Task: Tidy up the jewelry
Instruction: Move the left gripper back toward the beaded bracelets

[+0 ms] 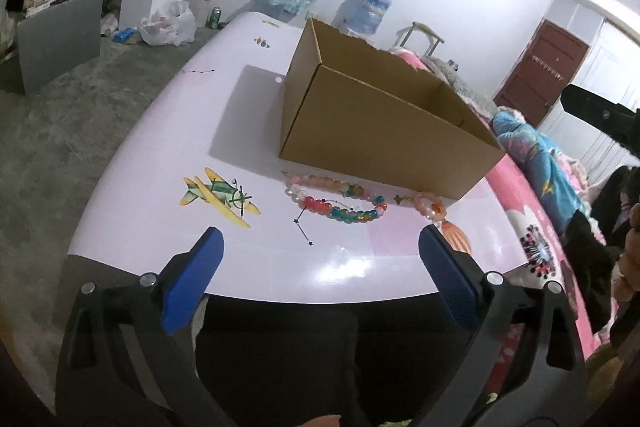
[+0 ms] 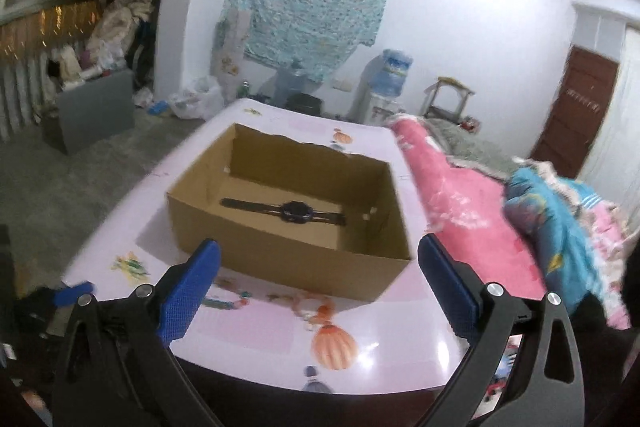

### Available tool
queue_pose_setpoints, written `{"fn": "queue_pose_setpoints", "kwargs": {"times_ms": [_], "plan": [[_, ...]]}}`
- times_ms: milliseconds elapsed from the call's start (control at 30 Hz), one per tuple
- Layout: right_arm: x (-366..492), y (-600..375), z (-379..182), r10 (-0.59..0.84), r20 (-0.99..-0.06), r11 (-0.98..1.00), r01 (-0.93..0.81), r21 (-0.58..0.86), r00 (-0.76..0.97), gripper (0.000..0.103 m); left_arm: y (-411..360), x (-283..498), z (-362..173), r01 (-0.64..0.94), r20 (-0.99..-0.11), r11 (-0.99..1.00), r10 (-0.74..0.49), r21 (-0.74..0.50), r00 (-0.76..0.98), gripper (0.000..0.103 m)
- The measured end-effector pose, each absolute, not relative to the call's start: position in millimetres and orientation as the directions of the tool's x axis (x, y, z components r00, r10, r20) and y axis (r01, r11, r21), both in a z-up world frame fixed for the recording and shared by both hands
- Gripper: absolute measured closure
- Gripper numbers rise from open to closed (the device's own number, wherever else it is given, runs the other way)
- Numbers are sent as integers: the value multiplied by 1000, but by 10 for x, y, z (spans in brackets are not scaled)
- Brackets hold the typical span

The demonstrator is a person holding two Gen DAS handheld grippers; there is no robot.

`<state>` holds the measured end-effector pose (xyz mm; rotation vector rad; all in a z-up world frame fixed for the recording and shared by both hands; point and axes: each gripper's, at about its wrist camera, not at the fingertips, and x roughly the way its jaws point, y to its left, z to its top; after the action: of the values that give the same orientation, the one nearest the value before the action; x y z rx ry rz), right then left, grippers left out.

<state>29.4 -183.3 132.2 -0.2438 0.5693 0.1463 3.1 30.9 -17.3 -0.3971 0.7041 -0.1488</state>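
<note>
Bracelets lie just beside box, near table edge.

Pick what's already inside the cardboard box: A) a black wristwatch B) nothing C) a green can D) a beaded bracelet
A: the right wrist view looks down into the cardboard box and shows a black wristwatch lying flat on its floor, while the beaded bracelets lie on the table in front of the box.
</note>
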Motion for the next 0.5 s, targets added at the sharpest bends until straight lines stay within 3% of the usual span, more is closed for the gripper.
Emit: {"fn": "queue_pose_setpoints", "kwargs": {"times_ms": [300, 500], "plan": [[428, -1889, 1188, 139, -612, 966, -243, -90, 779, 7, 504, -45, -208, 0, -561, 875, -310, -484, 767, 8], [517, -1857, 994, 156, -655, 964, -258, -61, 739, 7, 559, -41, -173, -40, -559, 897, -239, -440, 794, 8]]}}
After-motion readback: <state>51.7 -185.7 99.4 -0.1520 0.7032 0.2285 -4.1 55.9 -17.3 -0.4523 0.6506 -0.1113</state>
